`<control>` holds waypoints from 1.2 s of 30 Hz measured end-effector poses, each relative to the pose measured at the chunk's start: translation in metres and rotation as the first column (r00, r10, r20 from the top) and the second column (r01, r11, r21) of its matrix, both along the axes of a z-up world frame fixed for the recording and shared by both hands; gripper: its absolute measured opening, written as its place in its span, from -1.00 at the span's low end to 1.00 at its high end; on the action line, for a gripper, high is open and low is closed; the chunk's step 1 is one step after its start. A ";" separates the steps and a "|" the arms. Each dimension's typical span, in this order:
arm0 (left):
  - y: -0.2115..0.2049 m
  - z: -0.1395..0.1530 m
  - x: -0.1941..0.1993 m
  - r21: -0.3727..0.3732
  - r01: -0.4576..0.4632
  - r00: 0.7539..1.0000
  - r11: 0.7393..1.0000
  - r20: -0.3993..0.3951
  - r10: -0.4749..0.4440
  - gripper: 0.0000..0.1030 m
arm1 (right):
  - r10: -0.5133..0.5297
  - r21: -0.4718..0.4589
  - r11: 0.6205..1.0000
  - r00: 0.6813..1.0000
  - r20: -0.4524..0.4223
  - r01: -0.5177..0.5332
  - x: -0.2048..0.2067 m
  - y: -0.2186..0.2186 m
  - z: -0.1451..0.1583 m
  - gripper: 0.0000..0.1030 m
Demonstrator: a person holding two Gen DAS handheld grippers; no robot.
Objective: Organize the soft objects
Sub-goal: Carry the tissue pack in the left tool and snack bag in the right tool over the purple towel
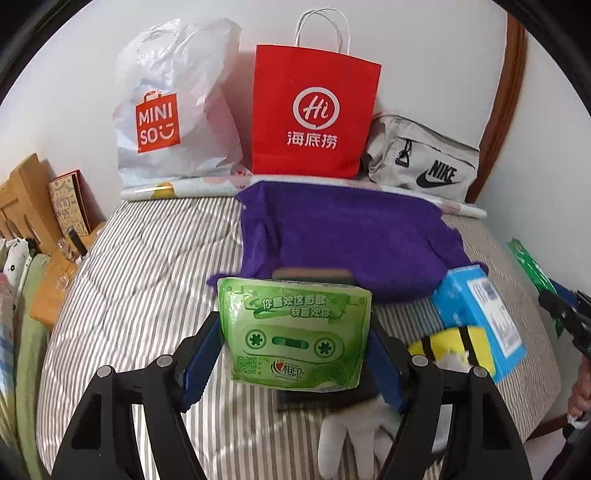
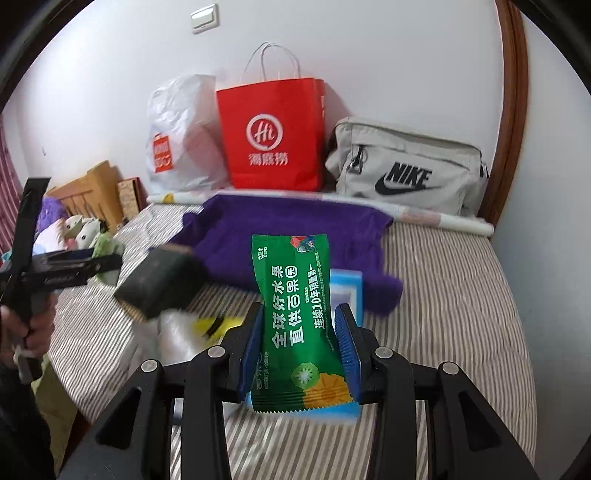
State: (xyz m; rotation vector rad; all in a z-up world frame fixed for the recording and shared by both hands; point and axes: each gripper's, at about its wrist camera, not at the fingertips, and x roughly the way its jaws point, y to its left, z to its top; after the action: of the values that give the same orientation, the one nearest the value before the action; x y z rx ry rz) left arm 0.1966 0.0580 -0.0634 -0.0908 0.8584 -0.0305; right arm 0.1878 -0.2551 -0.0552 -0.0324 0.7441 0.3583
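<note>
the left gripper (image 1: 293, 354) pinches a light green tissue pack (image 1: 294, 334) printed with a cassette and "相印", above the striped bed (image 1: 140, 280). the right gripper (image 2: 300, 347) pinches a dark green wipes packet (image 2: 297, 321) reading "全球好水果". at 12 o'clock behind both lie a purple towel (image 1: 347, 229), a red "hi 海底捞" bag (image 1: 314, 110), a white "miniso" bag (image 1: 173, 107) at 11 and a grey "nike" bag (image 2: 406, 166) at 1

Up at twelve o'clock along the white wall (image 2: 369, 55), a light switch (image 2: 204, 14) sits high. Over at nine o'clock, a wooden headboard (image 1: 26, 192) with a patterned book (image 1: 70, 206) leaning beside it. Brown door frame (image 2: 513, 110) at two o'clock.
</note>
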 end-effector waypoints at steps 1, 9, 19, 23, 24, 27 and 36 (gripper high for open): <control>0.001 0.001 0.005 -0.002 -0.001 1.000 1.000 -0.001 0.001 0.40 | -0.009 -0.003 1.000 1.000 0.001 0.009 0.010 0.001 0.001 -0.24; -0.006 0.000 0.056 0.001 0.012 1.000 1.000 -0.028 -0.012 0.40 | -0.049 0.032 0.998 0.999 0.018 0.049 0.074 0.004 0.012 -0.24; -0.014 -0.017 0.119 -0.001 0.039 0.997 0.999 -0.071 -0.039 0.40 | -0.020 0.014 1.000 0.999 -0.028 0.020 0.129 0.014 -0.011 -0.24; -0.019 -0.022 0.148 0.009 0.054 0.994 0.998 -0.097 -0.053 0.40 | -0.012 0.002 1.000 0.997 -0.073 0.012 0.151 0.019 -0.026 -0.24; -0.022 -0.023 0.157 0.018 0.066 0.993 0.998 -0.102 -0.063 0.40 | -0.010 0.001 1.000 0.996 -0.085 0.010 0.156 0.019 -0.030 -0.24; -0.023 -0.027 0.176 0.038 0.080 0.989 0.996 -0.124 -0.075 0.40 | -0.013 -0.019 1.000 0.992 -0.124 0.011 0.170 0.020 -0.042 -0.24; -0.024 -0.050 0.224 0.012 0.107 0.974 0.994 -0.205 -0.102 0.40 | -0.009 -0.096 0.995 0.981 -0.193 -0.010 0.198 0.025 -0.068 -0.24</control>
State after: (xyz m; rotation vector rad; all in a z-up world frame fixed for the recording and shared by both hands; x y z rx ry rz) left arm 0.4205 0.0339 -0.1136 -0.0274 1.0679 -0.1118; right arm 0.3858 -0.2301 -0.1231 -0.0898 0.9536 0.3286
